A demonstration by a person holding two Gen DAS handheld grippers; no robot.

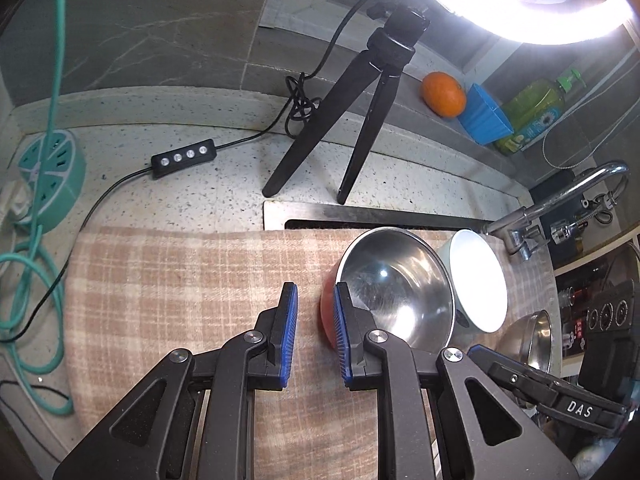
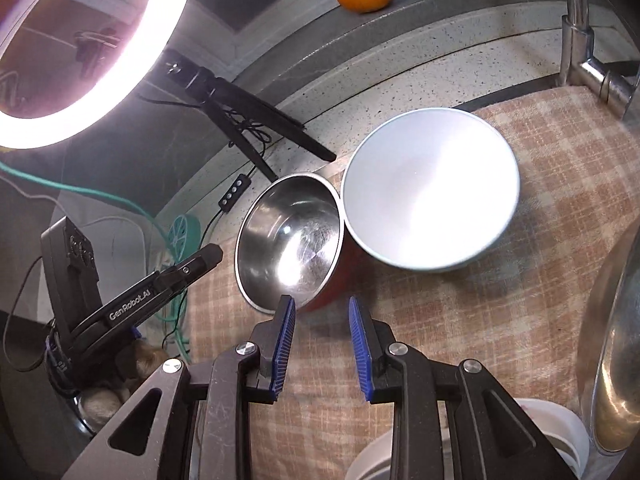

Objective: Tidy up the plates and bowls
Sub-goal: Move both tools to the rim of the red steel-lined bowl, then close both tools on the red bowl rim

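While parted, right claw [image 2: 322, 344] sits just before steel bowl [image 2: 290, 236].

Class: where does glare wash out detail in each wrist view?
Left wrist view: the ring light burns out the top right, and the white bowl interior is blown out. Right wrist view: the same white bowl glares; the steel bowl shows hotspots.

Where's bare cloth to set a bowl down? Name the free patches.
Free: the checked cloth left of the steel bowl, toward the teal power hub. Also between the right gripper and the pale bowl. Crowded: both bowls touch near the faucet.
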